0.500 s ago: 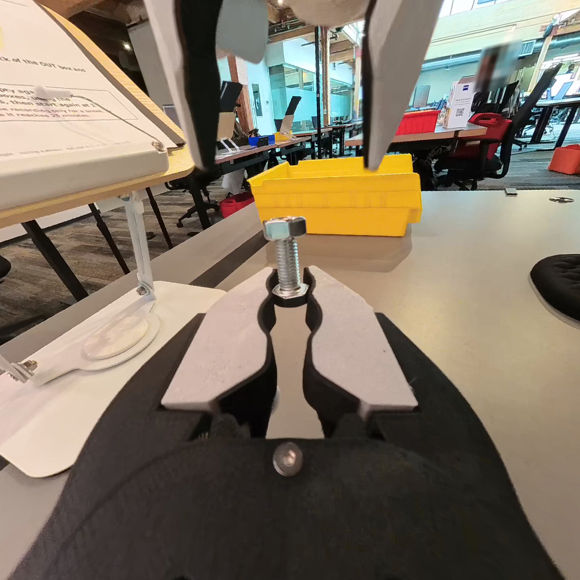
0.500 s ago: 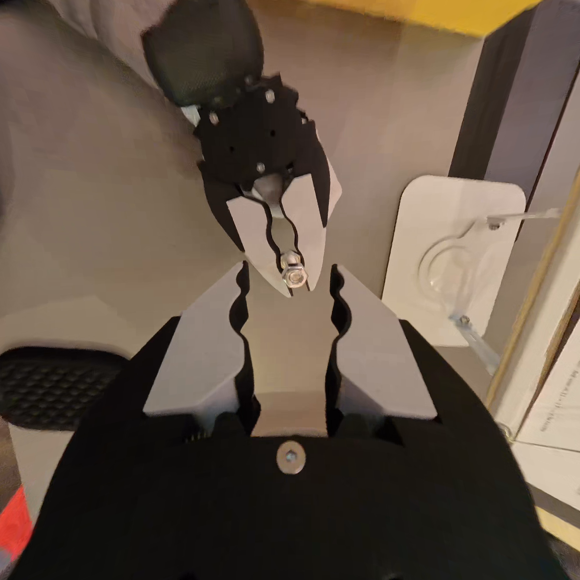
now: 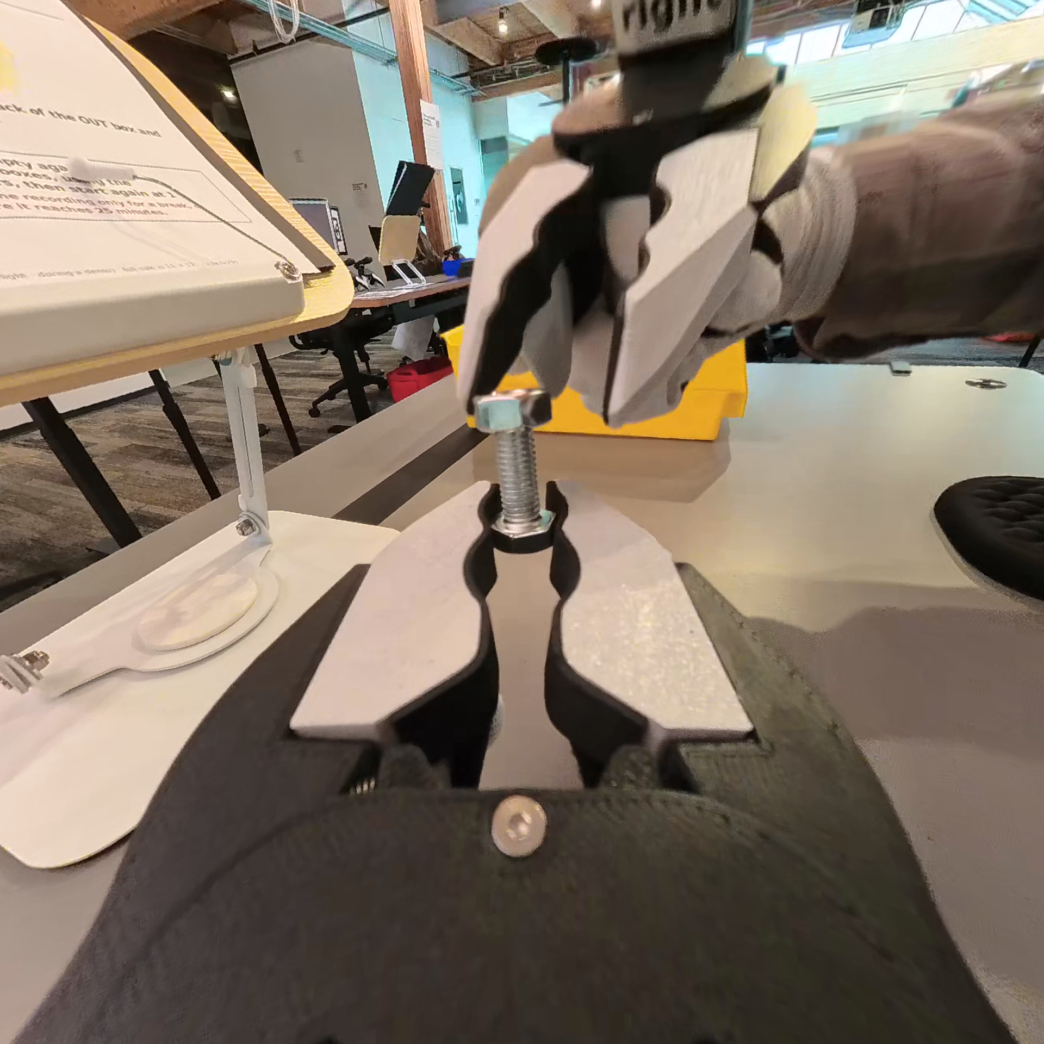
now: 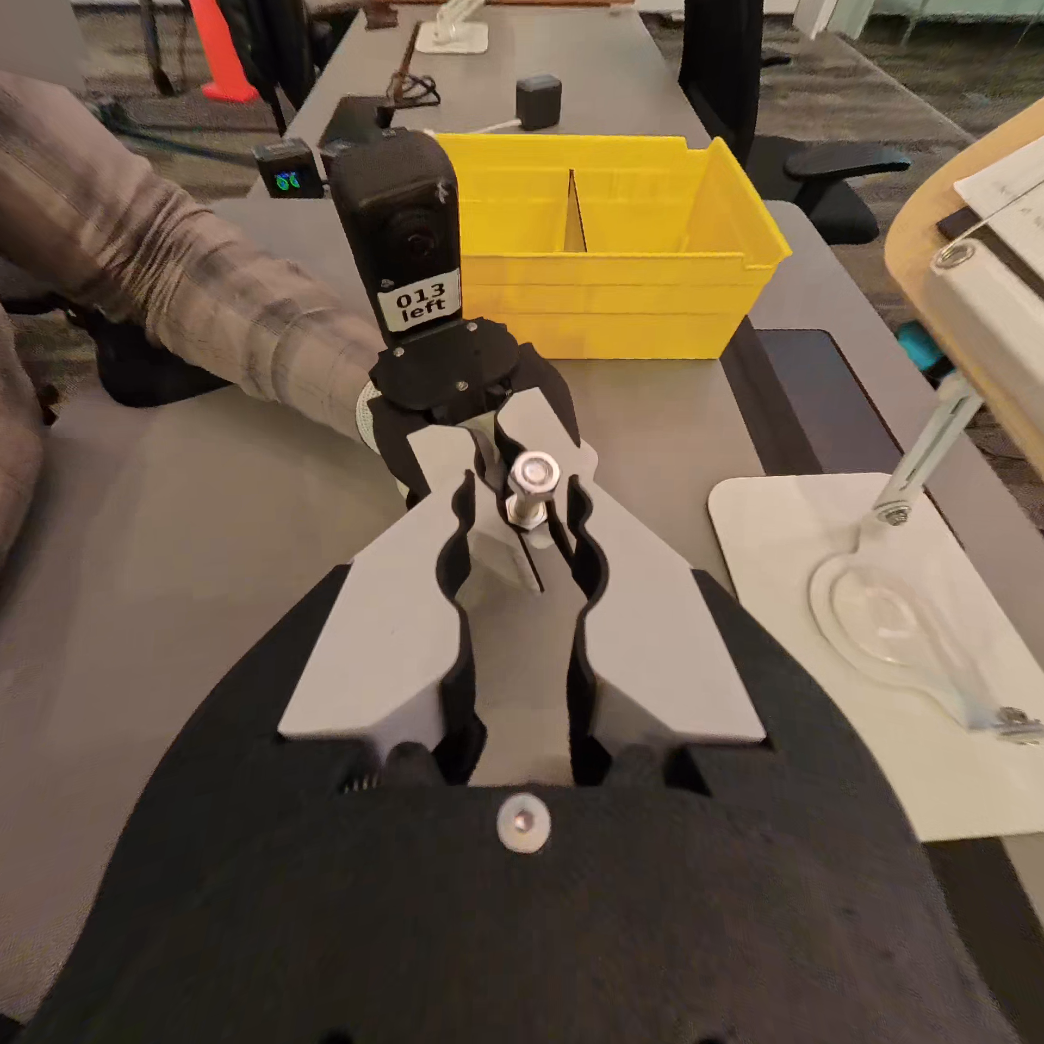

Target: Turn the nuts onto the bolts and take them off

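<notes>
A silver bolt (image 3: 513, 474) stands upright, head up, threaded into a hex nut (image 3: 522, 531). My left gripper (image 3: 521, 508) is shut on the nut just above the grey table (image 3: 847, 508). My right gripper (image 3: 539, 409) comes down from above, open, with the bolt head (image 3: 511, 409) at its fingertips. One fingertip touches the head's left side and the other stands apart on the right. In the right wrist view the bolt head (image 4: 534, 472) lies between the tips of my right gripper (image 4: 520, 483). The nut (image 4: 525, 515) sits below it in my left gripper (image 4: 525, 542).
A yellow bin (image 4: 621, 305) with a divider stands behind the bolt and also shows in the left wrist view (image 3: 706, 407). A white document stand (image 4: 847, 565) holds a paper board on the side. A black mat (image 3: 994, 525) lies at the right table edge. A person's sleeve (image 4: 198, 294) reaches in. Across from one pair of fingers to the other is roughly 4 centimetres.
My right gripper has come down from above and tilted, so its tips are now at the bolt head, and its jaws have narrowed. My left gripper still holds the nut.
</notes>
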The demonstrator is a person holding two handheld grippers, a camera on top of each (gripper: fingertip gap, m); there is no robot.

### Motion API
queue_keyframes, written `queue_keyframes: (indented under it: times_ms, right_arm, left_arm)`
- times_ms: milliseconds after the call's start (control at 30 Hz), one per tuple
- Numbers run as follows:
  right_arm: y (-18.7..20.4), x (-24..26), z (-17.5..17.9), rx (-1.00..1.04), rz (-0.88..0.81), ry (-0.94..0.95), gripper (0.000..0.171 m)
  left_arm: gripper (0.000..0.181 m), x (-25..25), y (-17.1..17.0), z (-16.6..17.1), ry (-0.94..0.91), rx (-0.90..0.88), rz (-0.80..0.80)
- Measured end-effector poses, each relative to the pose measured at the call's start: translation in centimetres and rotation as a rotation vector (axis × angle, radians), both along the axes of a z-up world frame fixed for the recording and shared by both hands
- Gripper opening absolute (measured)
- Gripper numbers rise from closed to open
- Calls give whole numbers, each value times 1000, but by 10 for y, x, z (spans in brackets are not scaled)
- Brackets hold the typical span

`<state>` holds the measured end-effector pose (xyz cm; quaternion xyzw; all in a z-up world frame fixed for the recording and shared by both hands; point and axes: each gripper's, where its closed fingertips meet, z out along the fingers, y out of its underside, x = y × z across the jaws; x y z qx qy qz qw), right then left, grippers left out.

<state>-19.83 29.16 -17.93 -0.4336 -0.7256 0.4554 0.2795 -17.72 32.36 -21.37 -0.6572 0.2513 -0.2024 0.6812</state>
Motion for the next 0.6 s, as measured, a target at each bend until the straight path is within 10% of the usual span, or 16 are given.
queue_keyframes:
  times_ms: [600]
  right_arm:
    - [0,-14,0,-158,-15,158,16]
  left_arm:
    - [15,-2,2,0,-7,-6,9]
